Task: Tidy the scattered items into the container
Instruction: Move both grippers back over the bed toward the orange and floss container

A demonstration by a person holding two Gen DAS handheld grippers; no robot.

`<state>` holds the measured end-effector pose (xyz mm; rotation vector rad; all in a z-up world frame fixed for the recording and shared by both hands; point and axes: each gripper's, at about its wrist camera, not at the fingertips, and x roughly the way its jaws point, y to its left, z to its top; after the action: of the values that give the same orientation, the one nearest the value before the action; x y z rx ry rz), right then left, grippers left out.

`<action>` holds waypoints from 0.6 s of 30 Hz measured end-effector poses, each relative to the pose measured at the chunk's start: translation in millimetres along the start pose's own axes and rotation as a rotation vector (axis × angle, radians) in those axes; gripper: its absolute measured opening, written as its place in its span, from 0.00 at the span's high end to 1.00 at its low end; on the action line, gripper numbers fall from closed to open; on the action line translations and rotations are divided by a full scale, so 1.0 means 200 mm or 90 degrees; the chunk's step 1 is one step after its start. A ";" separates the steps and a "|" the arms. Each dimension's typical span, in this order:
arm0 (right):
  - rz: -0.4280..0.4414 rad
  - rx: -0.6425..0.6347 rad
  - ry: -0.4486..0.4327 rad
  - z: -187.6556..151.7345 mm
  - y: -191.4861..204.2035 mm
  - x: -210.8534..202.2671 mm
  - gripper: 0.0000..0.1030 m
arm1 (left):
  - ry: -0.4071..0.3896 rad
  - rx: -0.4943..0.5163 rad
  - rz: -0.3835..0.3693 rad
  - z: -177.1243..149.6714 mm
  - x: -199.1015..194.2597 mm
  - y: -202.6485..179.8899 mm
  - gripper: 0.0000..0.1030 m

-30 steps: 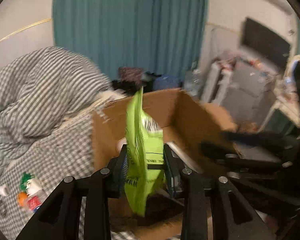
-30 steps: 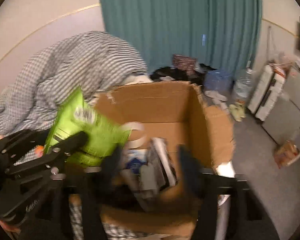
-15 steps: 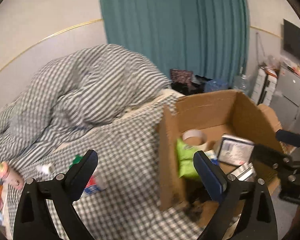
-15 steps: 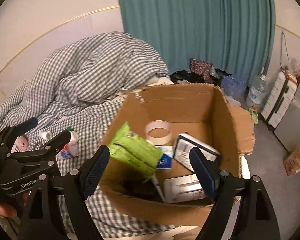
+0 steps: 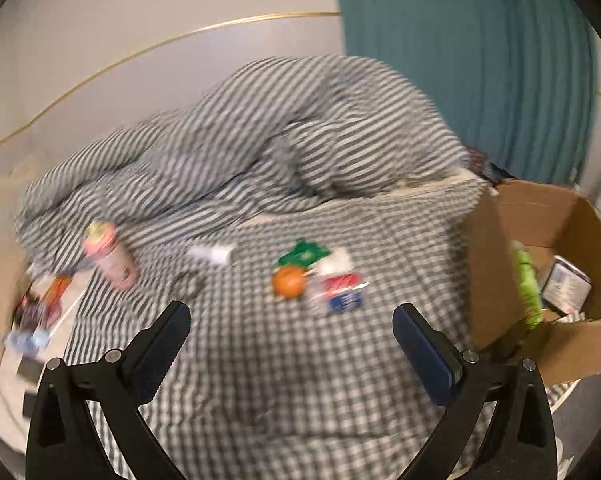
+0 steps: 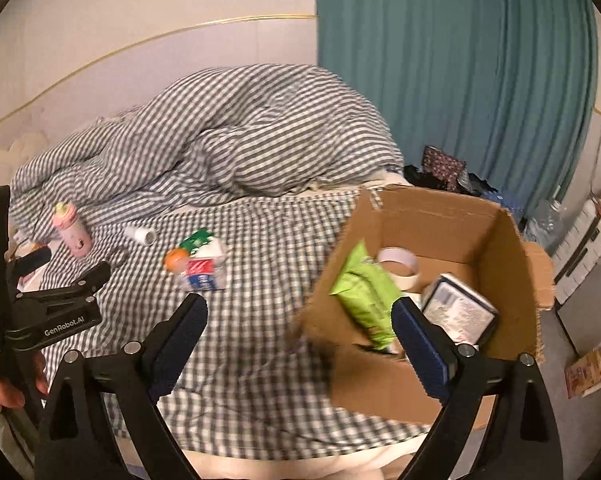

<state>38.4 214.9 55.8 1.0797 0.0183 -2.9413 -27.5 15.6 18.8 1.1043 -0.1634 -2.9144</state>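
A cardboard box point(image 6: 500, 240) point(image 5: 488, 264) stands on the checked bed at the right. It holds a green packet point(image 6: 364, 292) point(image 5: 526, 280), a tape roll point(image 6: 398, 266) and a small white box point(image 6: 458, 306). On the bed lie an orange ball point(image 5: 288, 282) point(image 6: 174, 259), a green-and-white packet point(image 5: 304, 254) point(image 6: 200, 240), a red-and-blue carton point(image 5: 338, 292) point(image 6: 204, 274), a white tube point(image 5: 212, 254) point(image 6: 140, 235) and a pink bottle point(image 5: 110, 254) point(image 6: 71, 231). My left gripper point(image 5: 292, 332) is open and empty above the bed. My right gripper point(image 6: 298, 320) is open and empty beside the box.
A bunched checked duvet point(image 6: 240, 136) lies at the back of the bed. More small items point(image 5: 36, 308) sit at the bed's left edge. A teal curtain point(image 6: 452, 72) hangs behind; drawers and clutter point(image 6: 580, 240) stand on the floor at right.
The left gripper let go of the green packet, which now lies in the box. Both grippers have swung left, away from the box and toward the items on the bed.
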 end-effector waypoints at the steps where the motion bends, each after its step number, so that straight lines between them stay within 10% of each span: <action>1: 0.002 -0.003 0.000 -0.02 0.03 0.00 0.09 | 0.005 -0.008 0.009 -0.03 0.00 0.06 0.00; 18: 0.031 -0.069 0.057 -0.14 0.42 0.15 0.07 | 0.055 -0.084 0.064 -0.35 0.13 0.57 0.00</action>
<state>34.4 131.7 15.0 1.1775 0.1472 -2.8104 -2.6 -105.5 -38.6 1.1629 -0.0233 -2.7398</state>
